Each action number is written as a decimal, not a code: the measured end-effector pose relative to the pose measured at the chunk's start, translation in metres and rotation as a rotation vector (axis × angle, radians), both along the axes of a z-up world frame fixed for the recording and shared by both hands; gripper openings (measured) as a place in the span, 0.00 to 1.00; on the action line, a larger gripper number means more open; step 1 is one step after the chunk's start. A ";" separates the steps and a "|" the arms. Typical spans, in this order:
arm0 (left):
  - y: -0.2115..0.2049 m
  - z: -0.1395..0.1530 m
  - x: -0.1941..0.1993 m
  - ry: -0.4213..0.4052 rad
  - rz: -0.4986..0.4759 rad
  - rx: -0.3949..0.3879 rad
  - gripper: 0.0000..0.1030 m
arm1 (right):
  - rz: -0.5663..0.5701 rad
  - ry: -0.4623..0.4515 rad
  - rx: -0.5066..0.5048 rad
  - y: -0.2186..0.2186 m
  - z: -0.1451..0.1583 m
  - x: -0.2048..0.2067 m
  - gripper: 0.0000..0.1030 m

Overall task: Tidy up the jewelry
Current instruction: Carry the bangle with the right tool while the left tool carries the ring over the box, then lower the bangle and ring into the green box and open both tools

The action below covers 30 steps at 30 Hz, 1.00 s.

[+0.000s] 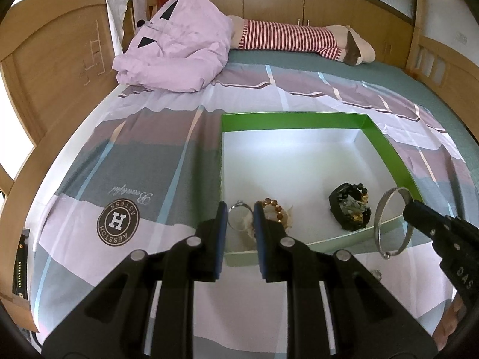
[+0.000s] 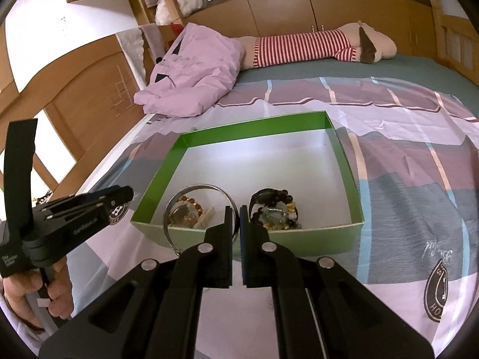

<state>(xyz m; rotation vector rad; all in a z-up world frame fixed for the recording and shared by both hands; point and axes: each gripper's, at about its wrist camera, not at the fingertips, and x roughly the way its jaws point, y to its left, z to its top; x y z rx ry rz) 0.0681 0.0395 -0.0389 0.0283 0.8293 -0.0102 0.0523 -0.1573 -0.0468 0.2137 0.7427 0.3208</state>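
Bedroom, checked bedspread (image 1: pixel 167 155) carrying green box (image 1: pixel 386 146): right gripper (image 2: pixel 236 209) pinching thin silver bangle (image 2: pixel 179 203) by its rim above the box's near wall, seeming light, stiff, slippery; left gripper (image 1: pixel 239 209) hanging part-open, holding nothing, over amber bracelet (image 1: pixel 274 206).

Home bedroom: bed (image 1: pixel 149 155) with patchwork sheet, wooden headboard (image 1: pixel 60 68), plush toy (image 2: pixel 323 46).

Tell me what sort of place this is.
Most likely a bedroom in a home. The green box sits on a bed with a plaid sheet, a crumpled pink duvet and a long striped plush toy behind it, and wooden cabinets along the wall.
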 end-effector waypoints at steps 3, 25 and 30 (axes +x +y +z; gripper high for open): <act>0.001 -0.001 0.003 0.008 0.005 -0.009 0.17 | 0.003 0.022 0.003 0.003 -0.003 0.017 0.04; -0.002 -0.031 0.025 0.067 0.032 -0.005 0.17 | -0.025 0.055 -0.077 0.010 -0.026 0.045 0.04; 0.000 -0.033 0.029 0.067 0.038 -0.028 0.17 | -0.074 0.056 -0.069 0.003 -0.026 0.048 0.04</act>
